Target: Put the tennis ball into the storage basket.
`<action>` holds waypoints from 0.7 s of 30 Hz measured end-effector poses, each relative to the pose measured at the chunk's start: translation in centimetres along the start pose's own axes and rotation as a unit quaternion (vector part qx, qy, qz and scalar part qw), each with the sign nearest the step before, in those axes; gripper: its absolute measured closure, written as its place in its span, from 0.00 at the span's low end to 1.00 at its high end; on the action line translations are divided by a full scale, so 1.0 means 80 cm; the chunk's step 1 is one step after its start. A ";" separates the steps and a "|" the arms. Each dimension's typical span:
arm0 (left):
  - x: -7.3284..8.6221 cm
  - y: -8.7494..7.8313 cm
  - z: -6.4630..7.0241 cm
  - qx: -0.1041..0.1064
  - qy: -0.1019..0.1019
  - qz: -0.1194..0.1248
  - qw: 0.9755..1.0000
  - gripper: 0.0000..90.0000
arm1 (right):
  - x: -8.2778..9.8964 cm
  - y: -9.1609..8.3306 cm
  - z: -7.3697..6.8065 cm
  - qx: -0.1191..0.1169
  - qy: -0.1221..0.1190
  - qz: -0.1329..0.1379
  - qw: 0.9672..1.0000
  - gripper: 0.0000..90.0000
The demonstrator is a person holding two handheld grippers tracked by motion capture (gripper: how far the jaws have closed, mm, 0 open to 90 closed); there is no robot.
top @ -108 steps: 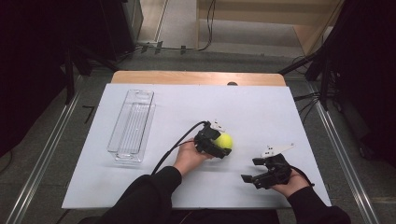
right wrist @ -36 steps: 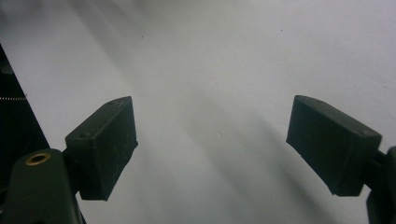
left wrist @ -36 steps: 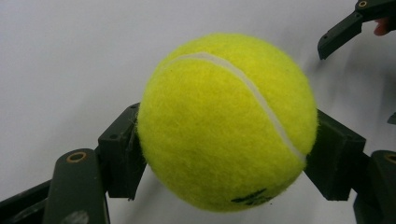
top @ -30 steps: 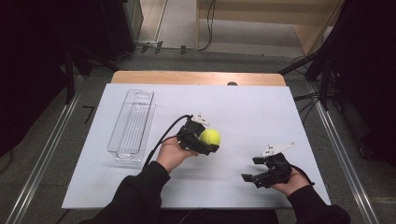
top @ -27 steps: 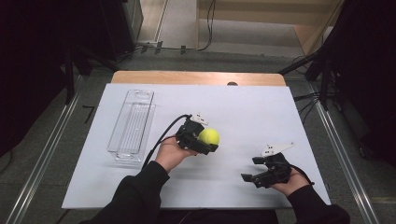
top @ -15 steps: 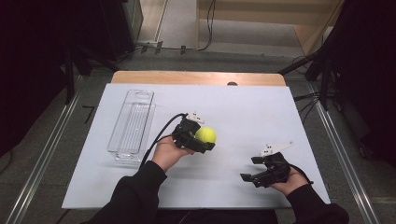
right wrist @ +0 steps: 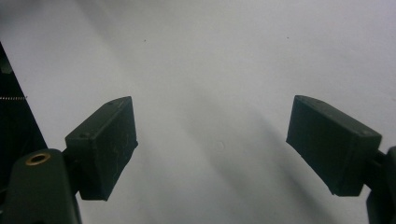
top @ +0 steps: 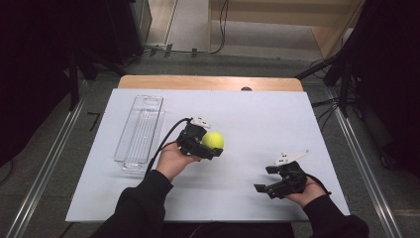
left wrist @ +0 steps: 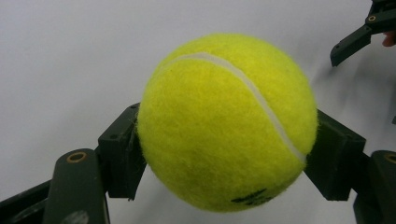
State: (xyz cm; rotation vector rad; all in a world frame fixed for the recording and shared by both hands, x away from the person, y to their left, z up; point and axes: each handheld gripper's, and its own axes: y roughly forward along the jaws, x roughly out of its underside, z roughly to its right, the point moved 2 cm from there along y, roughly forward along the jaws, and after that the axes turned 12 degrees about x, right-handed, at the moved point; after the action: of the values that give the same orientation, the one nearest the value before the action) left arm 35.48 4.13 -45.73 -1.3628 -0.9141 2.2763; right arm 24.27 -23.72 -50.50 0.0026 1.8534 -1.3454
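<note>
A yellow tennis ball (top: 212, 140) (left wrist: 224, 121) is clamped between the two black jaws of my left gripper (top: 210, 146) (left wrist: 224, 158), held a little above the white table near its middle. Both pads press on the ball's sides. A clear plastic tray (top: 139, 132) lies to the left of that hand, long side running away from me. My right gripper (top: 266, 179) (right wrist: 212, 144) rests near the front right of the table, jaws wide open over bare white surface with nothing between them.
The white sheet (top: 257, 114) covers a wooden table whose far edge (top: 208, 82) shows behind it. Metal rails (top: 47, 163) run along both sides. A black cable (top: 166, 141) trails from the left gripper toward the person's sleeve.
The left gripper has carried the ball a short way left and away from me, toward the tray. The right gripper has stayed where it was.
</note>
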 end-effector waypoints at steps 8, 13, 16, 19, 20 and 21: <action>0.000 -0.007 -0.004 -0.007 -0.002 0.004 1.000 0.29 | 0.000 0.000 0.000 0.001 -0.001 -0.003 1.000 0.16; 0.000 -0.012 -0.007 -0.014 -0.005 0.008 1.000 0.29 | 0.000 0.000 0.000 -0.001 -0.002 -0.001 1.000 0.16; 0.000 -0.017 -0.009 -0.016 -0.008 0.012 1.000 0.29 | 0.000 0.000 0.000 -0.001 -0.002 -0.002 1.000 0.16; 0.000 -0.020 -0.010 -0.017 -0.009 0.012 1.000 0.29 | 0.000 0.000 0.000 0.000 -0.001 -0.001 1.000 0.16; -0.001 -0.022 -0.011 -0.018 -0.011 0.016 1.000 0.29 | 0.000 0.000 0.000 0.000 -0.001 -0.002 1.000 0.15; -0.001 -0.022 -0.011 -0.018 -0.011 0.016 1.000 0.29 | 0.000 0.000 0.000 0.000 -0.001 -0.002 1.000 0.15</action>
State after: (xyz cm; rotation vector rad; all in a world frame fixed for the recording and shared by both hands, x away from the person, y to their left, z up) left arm 36.23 5.74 -44.81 -1.3797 -0.9508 2.3125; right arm 24.28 -23.70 -50.50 -0.0023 1.8516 -1.3471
